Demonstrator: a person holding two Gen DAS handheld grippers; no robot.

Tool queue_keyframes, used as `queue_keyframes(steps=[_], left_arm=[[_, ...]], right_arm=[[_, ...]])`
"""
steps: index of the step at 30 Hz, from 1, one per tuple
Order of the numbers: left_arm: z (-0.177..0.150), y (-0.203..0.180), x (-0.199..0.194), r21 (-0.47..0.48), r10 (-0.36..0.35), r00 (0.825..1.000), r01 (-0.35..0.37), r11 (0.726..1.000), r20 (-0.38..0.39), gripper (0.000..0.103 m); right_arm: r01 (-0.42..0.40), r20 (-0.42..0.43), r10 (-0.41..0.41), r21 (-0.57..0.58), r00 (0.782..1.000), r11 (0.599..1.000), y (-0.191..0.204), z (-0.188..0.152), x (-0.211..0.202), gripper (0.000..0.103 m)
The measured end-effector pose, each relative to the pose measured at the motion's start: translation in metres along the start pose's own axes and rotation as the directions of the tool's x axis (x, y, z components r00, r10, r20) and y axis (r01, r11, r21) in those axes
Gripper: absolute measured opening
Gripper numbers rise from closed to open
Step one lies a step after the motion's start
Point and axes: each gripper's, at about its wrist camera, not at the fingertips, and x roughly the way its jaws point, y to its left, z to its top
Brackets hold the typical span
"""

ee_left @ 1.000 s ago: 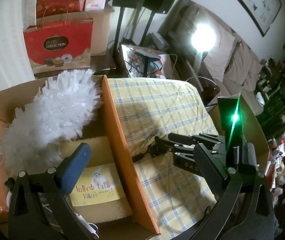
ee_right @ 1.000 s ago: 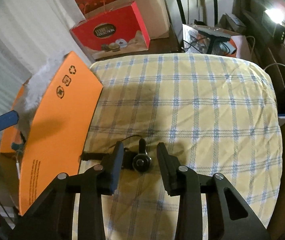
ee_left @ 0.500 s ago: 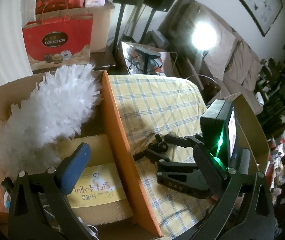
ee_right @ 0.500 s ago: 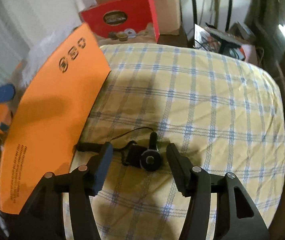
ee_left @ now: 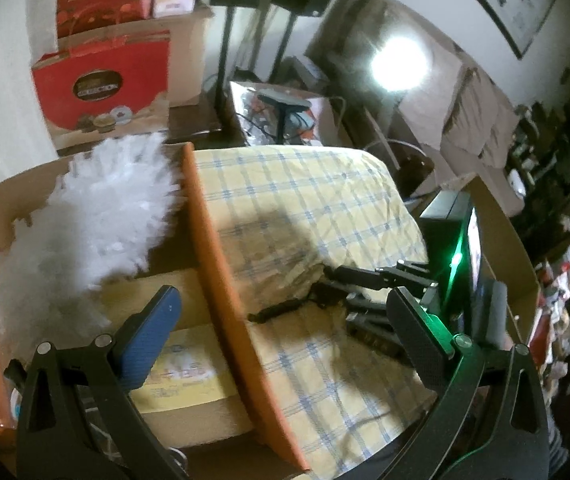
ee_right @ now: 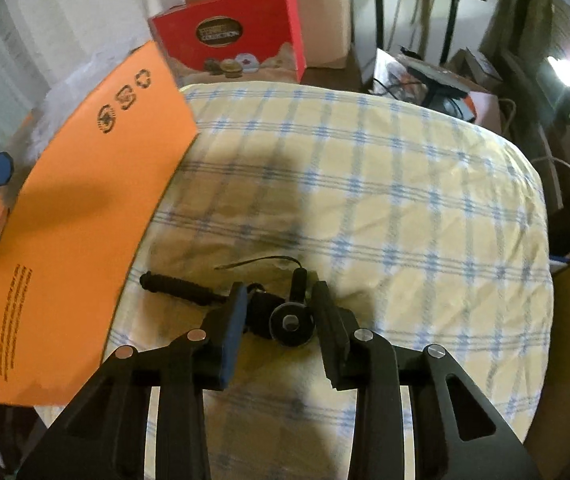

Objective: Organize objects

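On checked cloth (ee_right: 365,200): right tongs (ee_right: 279,316) closing around black mount (ee_right: 289,322); left tongs (ee_left: 285,332) wide; red box (ee_right: 233,44) reads "COLLECTION".

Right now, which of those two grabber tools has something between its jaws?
The right gripper: its jaws are closing around a small black gadget on the checked cloth. The left gripper hangs open over the orange box.

Worktop under a yellow cloth with blue checks (ee_right: 385,200), rumpled near my claws. Lying directly on it: a small black gadget with a round knob, a ribbed grip and a thin wire (ee_right: 285,320), just beside the orange cardboard box flap (ee_right: 85,220) that overhangs the cloth's left edge.
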Motion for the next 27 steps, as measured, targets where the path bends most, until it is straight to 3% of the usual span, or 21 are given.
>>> queue_keyframes(steps=[1, 2, 3, 14, 17, 19, 23, 26, 27], left_arm=[[0.0, -0.006, 0.002, 0.019, -0.001, 1.0, 0.001, 1.0, -0.008, 0.103], [-0.001, -0.01, 0.003, 0.034, 0.0, 1.0, 0.001, 0.999, -0.013, 0.103], [-0.001, -0.015, 0.005, 0.051, 0.001, 1.0, 0.0, 0.999, -0.021, 0.103], [0.007, -0.058, 0.018, 0.25, 0.099, 0.993, -0.082, 0.965, -0.058, 0.097], [0.011, -0.074, 0.026, 0.376, 0.144, 0.985, -0.099, 0.921, -0.091, 0.096], [0.013, -0.08, 0.036, 0.438, 0.181, 0.977, -0.114, 0.892, -0.114, 0.086], [0.013, -0.085, 0.058, 0.511, 0.237, 0.955, -0.116, 0.852, -0.179, 0.078], [0.007, -0.091, 0.081, 0.594, 0.309, 0.925, -0.124, 0.795, -0.221, 0.058], [0.005, -0.092, 0.088, 0.616, 0.331, 0.914, -0.123, 0.778, -0.236, 0.046]], right_arm=[[-0.006, 0.005, 0.006, 0.014, 1.0, 1.0, -0.005, -0.002, -0.003, 0.028], [-0.018, 0.009, 0.017, 0.034, 1.0, 0.999, -0.011, -0.003, -0.006, 0.012], [-0.025, 0.008, 0.025, 0.056, 1.0, 0.998, -0.018, -0.004, -0.01, 0.008], [-0.01, 0.008, 0.009, 0.14, 1.0, 0.99, -0.058, -0.019, -0.028, 0.011], [-0.011, 0.025, 0.008, 0.155, 1.0, 0.988, -0.065, -0.022, -0.039, 0.012], [-0.014, 0.039, 0.007, 0.167, 0.999, 0.986, -0.069, -0.023, -0.047, 0.012], [-0.037, 0.069, 0.024, 0.188, 0.997, 0.981, -0.077, -0.021, -0.062, 0.012], [-0.044, 0.08, 0.029, 0.194, 0.996, 0.98, -0.08, -0.02, -0.071, 0.019], [-0.044, 0.083, 0.028, 0.196, 0.996, 0.98, -0.081, -0.02, -0.072, 0.022]])
